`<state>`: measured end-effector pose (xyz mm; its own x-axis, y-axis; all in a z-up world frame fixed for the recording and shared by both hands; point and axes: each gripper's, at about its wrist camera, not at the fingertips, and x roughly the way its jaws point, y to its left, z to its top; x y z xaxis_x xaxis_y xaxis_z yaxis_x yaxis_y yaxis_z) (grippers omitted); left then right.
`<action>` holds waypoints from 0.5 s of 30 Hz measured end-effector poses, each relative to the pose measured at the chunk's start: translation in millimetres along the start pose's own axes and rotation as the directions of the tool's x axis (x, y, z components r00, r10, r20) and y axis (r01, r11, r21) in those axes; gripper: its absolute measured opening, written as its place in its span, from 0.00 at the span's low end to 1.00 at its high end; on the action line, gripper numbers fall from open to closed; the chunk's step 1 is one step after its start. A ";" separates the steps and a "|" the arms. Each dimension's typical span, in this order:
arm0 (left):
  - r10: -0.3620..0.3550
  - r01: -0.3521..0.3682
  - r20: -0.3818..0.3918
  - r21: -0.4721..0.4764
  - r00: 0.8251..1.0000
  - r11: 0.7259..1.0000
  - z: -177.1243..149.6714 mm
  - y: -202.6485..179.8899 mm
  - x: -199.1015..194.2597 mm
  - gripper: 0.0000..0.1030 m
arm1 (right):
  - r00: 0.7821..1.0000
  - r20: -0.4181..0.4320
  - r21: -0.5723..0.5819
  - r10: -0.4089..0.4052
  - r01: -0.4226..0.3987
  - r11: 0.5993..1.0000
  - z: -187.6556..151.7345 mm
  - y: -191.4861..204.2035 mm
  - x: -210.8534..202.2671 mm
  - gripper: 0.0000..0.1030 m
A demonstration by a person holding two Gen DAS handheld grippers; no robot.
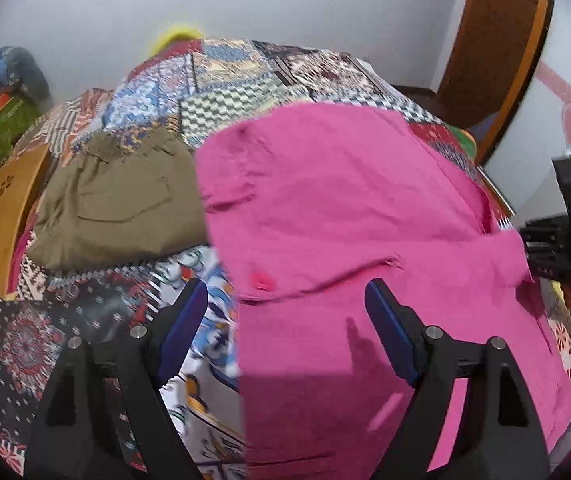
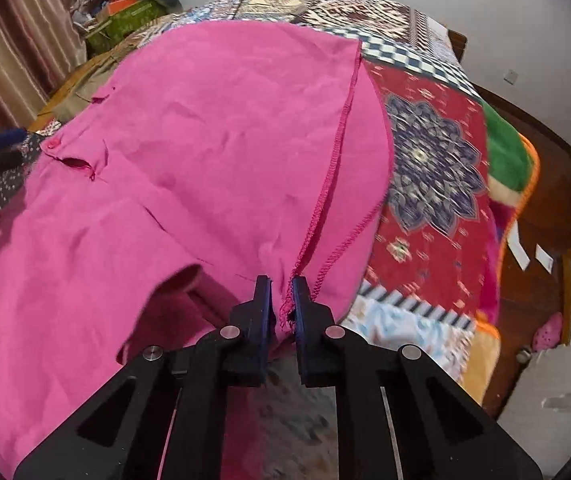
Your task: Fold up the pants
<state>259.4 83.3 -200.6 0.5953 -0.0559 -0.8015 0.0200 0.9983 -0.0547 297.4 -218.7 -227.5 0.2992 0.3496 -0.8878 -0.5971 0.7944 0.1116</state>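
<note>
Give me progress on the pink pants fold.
Done: the pink pants lie spread on the patchwork quilt, with no fold visible yet. In hand: the right gripper has its jaws shut on the stitched seam edge, while the left gripper hangs open over the waistband button. Left: all the folding.

left tongs (image 1: pixel 285 300) agape; right tongs (image 2: pixel 282 280) pinched

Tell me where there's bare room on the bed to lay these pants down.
Bare quilt lies right of the pink pants, up to the green blanket. More lies beyond both garments, towards the wall. The left side is crowded by the folded olive pants.
</note>
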 end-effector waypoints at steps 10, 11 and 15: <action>0.095 -0.087 0.090 -0.092 0.991 0.992 64.5 57.0 23.4 0.78 | 0.986 0.162 0.086 -0.041 0.027 0.996 39.1 -30.6 -49.3 0.46; 0.092 -0.082 0.092 -0.105 0.991 0.991 70.8 61.8 28.9 0.75 | 0.982 0.182 0.090 -0.047 0.031 0.995 48.1 -32.9 -49.7 0.48; 0.133 -0.119 0.088 -0.141 0.987 0.983 95.4 80.1 54.9 0.52 | 0.972 0.222 0.076 -0.080 0.065 0.995 72.8 -29.5 -39.2 0.50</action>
<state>370.2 161.8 -192.1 0.6610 0.0786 -0.7462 -0.1645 0.9855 -0.0420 357.5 -219.7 -163.4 0.5037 0.3860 -0.7728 -0.5183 0.8507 0.0871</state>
